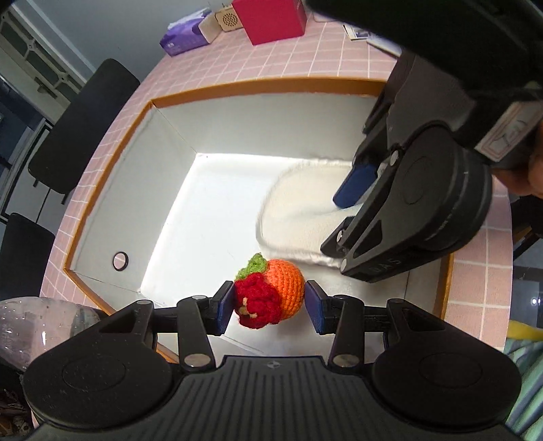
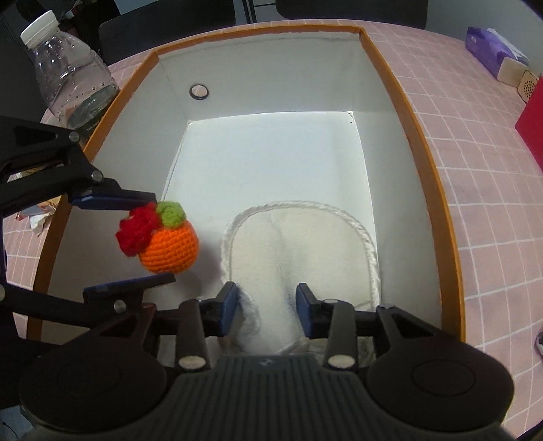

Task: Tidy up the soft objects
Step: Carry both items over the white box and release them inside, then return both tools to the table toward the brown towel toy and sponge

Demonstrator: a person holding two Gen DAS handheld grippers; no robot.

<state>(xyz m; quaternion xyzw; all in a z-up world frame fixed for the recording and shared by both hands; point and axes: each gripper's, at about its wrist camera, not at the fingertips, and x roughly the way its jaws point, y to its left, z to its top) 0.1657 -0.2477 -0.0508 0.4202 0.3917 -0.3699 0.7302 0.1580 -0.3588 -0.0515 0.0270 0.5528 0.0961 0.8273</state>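
A crocheted orange fruit (image 1: 286,288) with a red flower and a green leaf hangs between my left gripper's (image 1: 270,307) blue pads, just inside the near wall of an orange-rimmed white box (image 1: 271,84). In the right wrist view the same fruit (image 2: 169,247) is pinched between the left gripper's two fingers, clear of the box floor. A white fluffy cloth (image 2: 298,244) lies on the floor of the box (image 2: 407,112). My right gripper (image 2: 267,308) stands over its near end, open, with a loose fold of cloth between the pads. The left wrist view shows the right gripper (image 1: 339,220) over the cloth (image 1: 295,210).
The box sits on a pink tiled table (image 1: 271,57). A clear water bottle (image 2: 71,78) stands beside the box's left wall. A purple tissue pack (image 1: 185,35) and a red box (image 1: 271,18) are at the table's far side. Black chairs (image 1: 81,125) stand beyond the edge.
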